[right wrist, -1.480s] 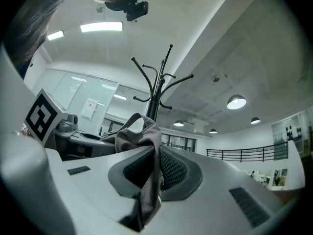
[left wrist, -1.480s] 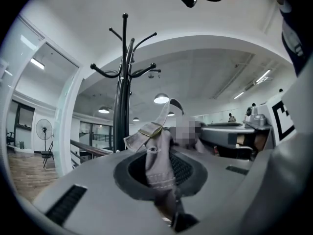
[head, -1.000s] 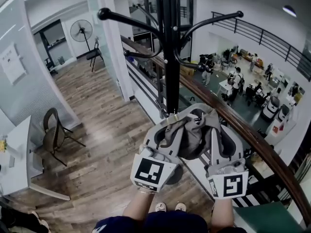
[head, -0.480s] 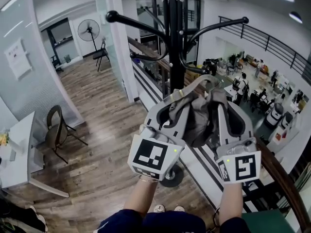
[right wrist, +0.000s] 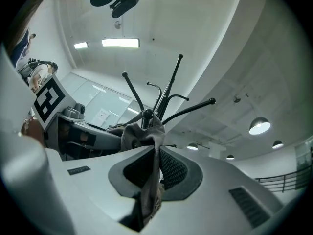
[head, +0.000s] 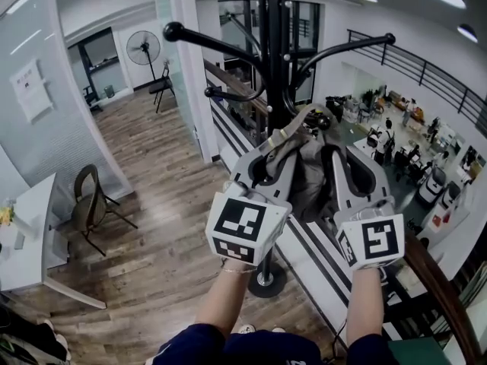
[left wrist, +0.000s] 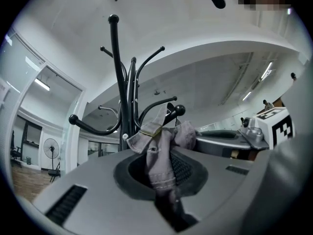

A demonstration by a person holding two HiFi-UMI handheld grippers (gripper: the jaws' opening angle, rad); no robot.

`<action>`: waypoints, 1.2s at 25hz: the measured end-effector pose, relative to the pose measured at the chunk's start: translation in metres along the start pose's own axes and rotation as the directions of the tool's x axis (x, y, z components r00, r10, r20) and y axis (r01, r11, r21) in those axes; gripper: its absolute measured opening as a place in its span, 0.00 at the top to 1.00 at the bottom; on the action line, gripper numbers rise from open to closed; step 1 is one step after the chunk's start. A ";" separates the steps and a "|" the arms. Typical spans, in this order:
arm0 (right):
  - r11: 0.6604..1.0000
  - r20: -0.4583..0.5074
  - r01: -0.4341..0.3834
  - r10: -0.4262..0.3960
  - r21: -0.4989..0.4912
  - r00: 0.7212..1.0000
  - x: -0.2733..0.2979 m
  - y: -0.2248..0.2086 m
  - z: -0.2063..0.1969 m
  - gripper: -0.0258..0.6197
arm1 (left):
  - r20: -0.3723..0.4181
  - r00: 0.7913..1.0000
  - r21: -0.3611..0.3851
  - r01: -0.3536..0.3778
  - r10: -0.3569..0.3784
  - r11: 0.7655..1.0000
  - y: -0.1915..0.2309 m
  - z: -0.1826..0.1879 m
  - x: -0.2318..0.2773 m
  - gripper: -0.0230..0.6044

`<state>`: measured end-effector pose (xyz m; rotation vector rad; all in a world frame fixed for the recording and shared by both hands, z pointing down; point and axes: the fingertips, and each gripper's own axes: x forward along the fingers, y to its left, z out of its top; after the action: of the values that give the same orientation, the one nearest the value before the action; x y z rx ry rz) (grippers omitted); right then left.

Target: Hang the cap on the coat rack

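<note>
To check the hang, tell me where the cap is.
Centre of the head view: the cap, pinched by left tongs and right tongs, sits just before the coat rack pole, beside a ball-tipped hook.

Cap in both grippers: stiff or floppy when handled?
Probably floppy: the cap bunches and folds where the left gripper and right gripper pinch it. Likely light; thin fabric sags between them. It should drape over the hook, not roll.

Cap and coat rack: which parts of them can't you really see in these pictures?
- cap: head view, mostly covered by the left gripper and right gripper, both clamped on it; brim unclear.
- coat rack: head view, top cut off by the frame edge, lower pole behind the left gripper.
- Cap against the ball-tipped hook: contact unclear in every view.
</note>
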<state>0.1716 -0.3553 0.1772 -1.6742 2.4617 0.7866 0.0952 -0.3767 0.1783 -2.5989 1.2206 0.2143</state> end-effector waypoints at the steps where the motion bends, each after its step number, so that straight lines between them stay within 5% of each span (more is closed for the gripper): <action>1: 1.000 -0.009 -0.006 0.006 0.002 1.000 0.004 0.001 -0.004 0.90 | -0.010 1.000 -0.005 -0.007 0.007 1.000 0.003 -0.005 0.002 0.90; 10: 0.997 -0.074 -0.047 0.051 0.056 0.996 0.030 0.011 -0.041 0.90 | -0.094 0.992 -0.047 -0.083 0.079 0.995 0.028 -0.045 0.014 0.90; 19: 0.982 -0.059 -0.106 0.116 0.153 0.991 0.035 0.023 -0.049 0.86 | -0.115 0.991 -0.022 -0.076 0.073 0.997 0.028 -0.053 0.011 0.87; 26: 0.974 -0.013 -0.150 0.155 0.169 0.988 0.018 0.027 -0.028 0.61 | -0.058 0.997 -0.053 -0.048 0.045 0.997 0.019 -0.038 -0.015 0.50; 30: 0.976 -0.013 -0.146 0.150 0.161 0.989 -0.004 0.029 -0.019 0.52 | -0.053 0.999 -0.061 -0.016 0.013 0.998 0.012 -0.034 -0.038 0.45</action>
<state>0.1515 -0.3526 0.2063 -1.4699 2.6132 0.5656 0.0627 -0.3667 0.2180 -2.6645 1.2701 0.1904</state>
